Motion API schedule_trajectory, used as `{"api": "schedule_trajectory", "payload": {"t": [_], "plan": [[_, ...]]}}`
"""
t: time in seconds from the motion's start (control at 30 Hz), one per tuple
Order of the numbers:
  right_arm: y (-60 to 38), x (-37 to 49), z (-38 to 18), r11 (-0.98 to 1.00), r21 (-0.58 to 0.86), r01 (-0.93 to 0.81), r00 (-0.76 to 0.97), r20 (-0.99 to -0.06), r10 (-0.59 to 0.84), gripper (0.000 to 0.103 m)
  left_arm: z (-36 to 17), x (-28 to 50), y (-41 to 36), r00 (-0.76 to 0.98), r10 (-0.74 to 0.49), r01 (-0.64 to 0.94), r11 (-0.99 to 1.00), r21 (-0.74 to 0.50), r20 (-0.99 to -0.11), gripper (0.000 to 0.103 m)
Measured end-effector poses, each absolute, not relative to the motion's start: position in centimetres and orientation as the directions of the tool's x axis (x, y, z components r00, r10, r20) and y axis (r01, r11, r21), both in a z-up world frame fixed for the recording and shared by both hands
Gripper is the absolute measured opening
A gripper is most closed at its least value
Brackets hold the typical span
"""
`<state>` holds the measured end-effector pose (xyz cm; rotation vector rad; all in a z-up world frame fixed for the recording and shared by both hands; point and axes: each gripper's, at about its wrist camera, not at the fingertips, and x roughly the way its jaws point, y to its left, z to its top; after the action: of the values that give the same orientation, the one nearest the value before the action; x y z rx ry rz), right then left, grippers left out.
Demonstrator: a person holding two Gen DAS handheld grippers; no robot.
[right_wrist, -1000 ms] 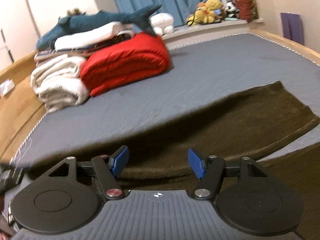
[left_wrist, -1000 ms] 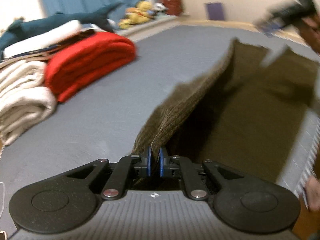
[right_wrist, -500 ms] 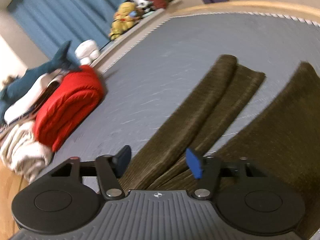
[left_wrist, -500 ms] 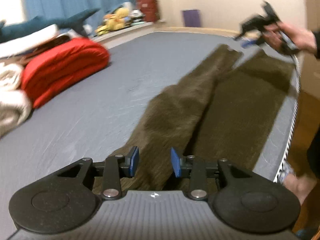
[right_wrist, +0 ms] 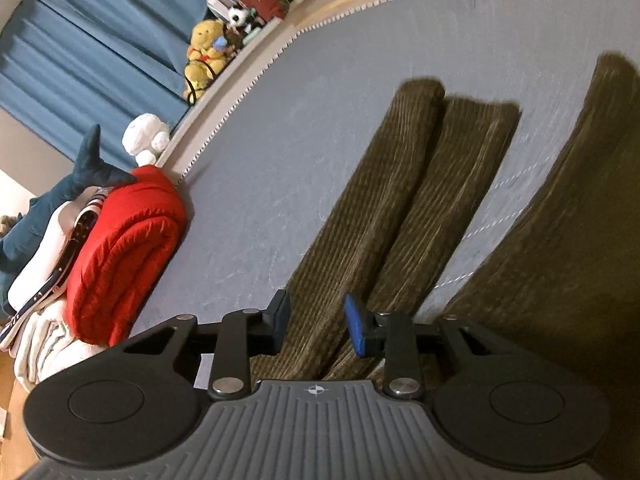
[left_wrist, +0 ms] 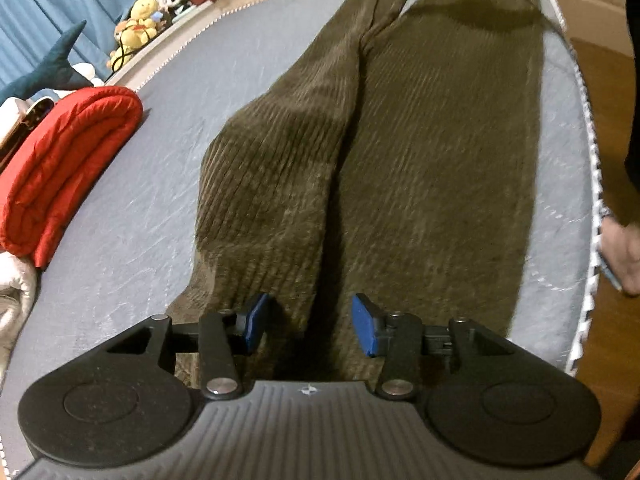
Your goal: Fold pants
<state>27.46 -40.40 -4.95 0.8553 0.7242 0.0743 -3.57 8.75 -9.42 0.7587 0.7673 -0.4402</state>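
I see the pants (left_wrist: 420, 152) lying lengthwise on the bed (left_wrist: 120, 240), toward its right edge; a folded blanket (left_wrist: 60, 160) sits left, plush toys (left_wrist: 136, 36) far behind.

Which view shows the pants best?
The left wrist view: the pants lie along the bed, nearly whole. The right wrist view shows only the leg ends, the rest cut off.

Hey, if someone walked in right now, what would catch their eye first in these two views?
The dark olive corduroy pants spread lengthwise across the grey bed, with one leg bunched into a ridge. Next, the bright red folded blanket at the bed's left side, and the yellow plush toy on the ledge by the blue curtain. Both the left gripper and right gripper are open over the pants.
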Motion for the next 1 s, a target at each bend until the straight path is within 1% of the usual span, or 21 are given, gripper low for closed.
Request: {"api": "schedule_trajectory", "payload": {"t": [0.07,0.1,0.13,0.2,0.23,0.33,0.47,0.5,0.53,0.63,0.73,0.83,0.9,1.0], "plan": [[-39.8,28.4,-5.8,0.673,0.702,0.233,0.748,-0.572,0.337,0.034,-9.6,-2.6,8.9,0.649,-0.064,0.597,0.661,0.455,-0.758,0.045],[-39.7,28.7,-6.1,0.672,0.7,0.244,0.745,-0.578,0.332,0.034,-9.7,-2.2,9.0,0.649,-0.053,0.591,0.664,0.459,-0.759,0.035],[-39.5,29.3,-6.5,0.67,0.695,0.259,0.74,-0.589,0.325,0.035,-9.6,-1.9,9.2,0.648,-0.046,0.586,0.667,0.46,-0.76,0.03],[-39.1,30.2,-7.3,0.67,0.683,0.289,0.728,-0.611,0.31,0.04,-9.4,-1.0,9.4,0.638,-0.05,0.586,0.679,0.442,-0.768,0.026],[-39.0,30.6,-7.6,0.671,0.679,0.299,0.725,-0.619,0.303,0.042,-9.2,-0.8,9.6,0.635,-0.058,0.586,0.686,0.432,-0.77,0.021],[-38.6,31.7,-8.8,0.672,0.657,0.342,0.712,-0.647,0.27,0.043,-8.8,-0.7,10.0,0.634,-0.07,0.576,0.707,0.411,-0.77,0.017],[-37.8,32.5,-9.0,0.701,0.634,0.327,0.721,-0.647,0.248,0.042,-7.6,-0.9,10.0,0.65,-0.081,0.56,0.724,0.404,-0.755,0.011],[-37.6,32.6,-8.8,0.707,0.631,0.32,0.724,-0.644,0.247,0.032,-7.3,-0.9,10.2,0.656,-0.082,0.553,0.729,0.404,-0.75,0.01],[-37.5,32.7,-8.7,0.707,0.633,0.314,0.727,-0.64,0.25,0.013,-6.9,-0.9,10.3,0.663,-0.082,0.545,0.735,0.404,-0.744,0.01],[-38.0,32.5,-8.1,0.705,0.645,0.295,0.747,-0.615,0.25,0.003,-5.7,-1.0,10.8,0.691,-0.081,0.51,0.759,0.406,-0.718,0.01],[-38.6,31.5,-5.8,0.737,0.63,0.245,0.773,-0.586,0.244,0.003,-4.6,-1.7,11.2,0.72,-0.092,0.489,0.771,0.408,-0.688,0.009],[-39.3,28.8,-2.0,0.782,0.603,0.159,0.813,-0.529,0.242,0.003,-3.9,-2.7,11.4,0.741,-0.11,0.479,0.779,0.405,-0.663,0.009],[-39.8,26.4,0.3,0.808,0.577,0.123,0.828,-0.509,0.237,0.003,-3.4,-3.5,11.7,0.743,-0.136,0.498,0.767,0.405,-0.655,0.008],[-40.1,21.5,3.1,0.858,0.496,0.131,0.829,-0.529,0.179,0.002,-3.3,-5.4,12.1,0.726,-0.183,0.559,0.719,0.413,-0.663,0.005]]}}
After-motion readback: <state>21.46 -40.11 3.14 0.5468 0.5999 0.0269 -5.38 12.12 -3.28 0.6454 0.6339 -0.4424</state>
